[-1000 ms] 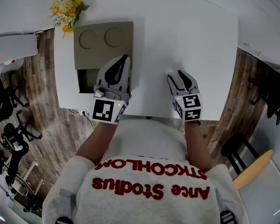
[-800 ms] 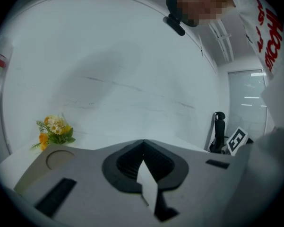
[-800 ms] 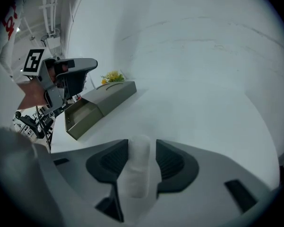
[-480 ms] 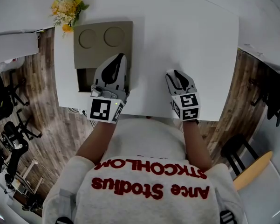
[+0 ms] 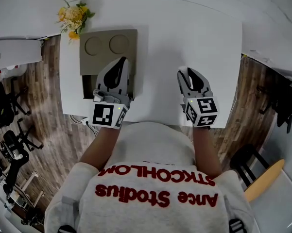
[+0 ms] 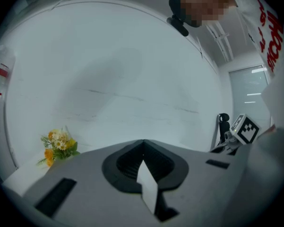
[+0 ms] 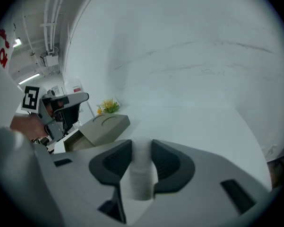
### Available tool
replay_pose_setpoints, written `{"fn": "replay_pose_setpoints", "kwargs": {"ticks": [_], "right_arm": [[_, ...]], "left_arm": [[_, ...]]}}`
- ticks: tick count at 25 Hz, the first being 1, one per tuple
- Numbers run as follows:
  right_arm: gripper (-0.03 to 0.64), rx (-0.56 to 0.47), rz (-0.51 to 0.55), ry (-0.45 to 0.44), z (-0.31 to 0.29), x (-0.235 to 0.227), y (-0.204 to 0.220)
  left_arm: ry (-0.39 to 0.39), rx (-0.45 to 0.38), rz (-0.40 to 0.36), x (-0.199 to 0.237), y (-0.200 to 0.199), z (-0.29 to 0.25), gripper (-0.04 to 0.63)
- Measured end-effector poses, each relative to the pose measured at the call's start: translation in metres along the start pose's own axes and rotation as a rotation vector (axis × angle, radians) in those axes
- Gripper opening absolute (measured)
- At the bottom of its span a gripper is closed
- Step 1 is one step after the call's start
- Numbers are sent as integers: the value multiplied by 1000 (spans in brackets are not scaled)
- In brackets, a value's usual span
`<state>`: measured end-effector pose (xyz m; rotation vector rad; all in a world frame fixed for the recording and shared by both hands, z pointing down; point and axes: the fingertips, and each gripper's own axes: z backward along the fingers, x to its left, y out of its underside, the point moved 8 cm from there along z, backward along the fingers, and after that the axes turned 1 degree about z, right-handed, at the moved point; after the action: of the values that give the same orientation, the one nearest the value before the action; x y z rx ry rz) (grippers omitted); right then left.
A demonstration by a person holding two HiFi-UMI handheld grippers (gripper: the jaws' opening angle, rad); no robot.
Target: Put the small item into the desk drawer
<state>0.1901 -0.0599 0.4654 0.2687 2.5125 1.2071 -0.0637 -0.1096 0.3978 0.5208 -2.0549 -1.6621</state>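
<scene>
An olive drawer unit (image 5: 109,52) stands at the left of the white desk (image 5: 184,33), its drawer (image 5: 90,87) pulled open toward me. In the right gripper view a small white cylinder (image 7: 142,174) sits upright between the dark pads, and my right gripper (image 7: 142,143) is shut on it after its jaws have just been closing. In the head view that right gripper (image 5: 190,74) hangs above the desk's near right part, apart from the unit. My left gripper (image 5: 122,62) is shut, its tips over the unit's right edge beside the open drawer.
A bunch of yellow flowers (image 5: 74,17) stands at the desk's far left corner behind the unit. The unit's top has two round recesses. The desk's front edge runs just under both grippers. Wooden floor, chairs and a stool surround the desk.
My right gripper's jaws have closed on the white item and it has lifted off the desk, drifting slightly right. The left gripper has hardly moved.
</scene>
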Motion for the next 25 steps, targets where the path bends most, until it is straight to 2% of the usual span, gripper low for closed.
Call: {"fn": "replay_pose_setpoints", "kwargs": {"ticks": [5, 11, 25], "right_arm": [[133, -115, -47, 1, 17, -3, -33], [133, -259, -46, 28, 36, -2, -71], [133, -576, 34, 105, 93, 11, -124]], "left_arm": [[-3, -34, -20, 2, -14, 2, 8], [-32, -79, -25, 15, -32, 6, 8], [-13, -198, -62, 20, -81, 11, 8]]}}
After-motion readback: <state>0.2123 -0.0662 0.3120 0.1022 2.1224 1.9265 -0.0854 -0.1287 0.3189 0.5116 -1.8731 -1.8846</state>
